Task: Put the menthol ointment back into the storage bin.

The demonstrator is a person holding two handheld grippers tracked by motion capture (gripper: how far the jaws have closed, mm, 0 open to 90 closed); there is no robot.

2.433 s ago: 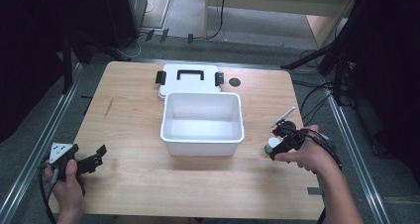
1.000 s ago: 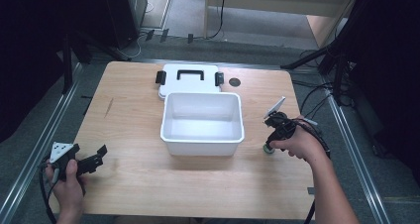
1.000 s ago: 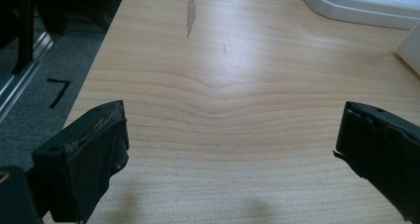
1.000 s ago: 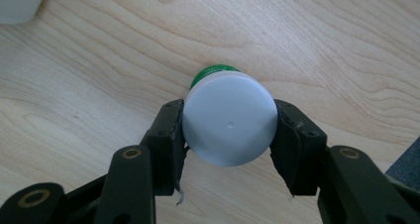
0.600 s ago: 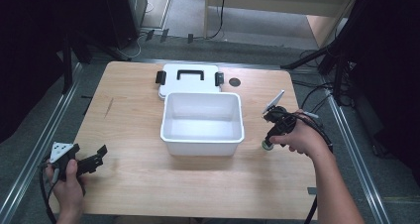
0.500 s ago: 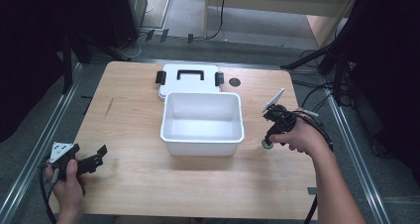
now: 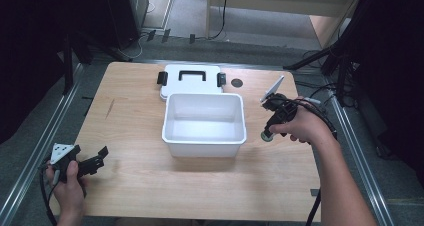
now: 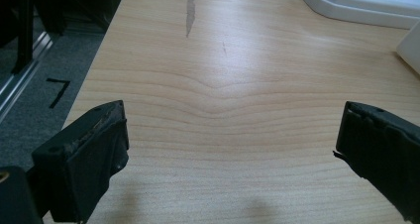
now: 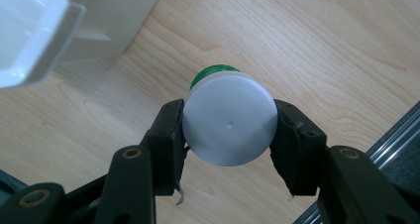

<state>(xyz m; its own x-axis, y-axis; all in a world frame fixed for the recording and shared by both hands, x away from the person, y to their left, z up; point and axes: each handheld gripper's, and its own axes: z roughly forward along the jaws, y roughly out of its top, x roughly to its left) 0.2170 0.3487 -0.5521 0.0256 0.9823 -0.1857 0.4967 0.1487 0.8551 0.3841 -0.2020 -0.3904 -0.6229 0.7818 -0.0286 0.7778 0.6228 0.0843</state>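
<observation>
White-capped bottle with green band, pinched in right hand-held gripper, has lifted off the surface toward the white bin; likely drop-in next. Left hand-held gripper rests spread, idle.

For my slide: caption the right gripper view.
Right gripper clamps a white-capped green container beside the white plastic bin.

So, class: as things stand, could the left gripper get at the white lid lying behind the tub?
Probably yes. The left gripper is open at the table's near left, and bare wood runs from it up to the lid. The tub sits to the right of that path, so a long forward reach should do.
</observation>
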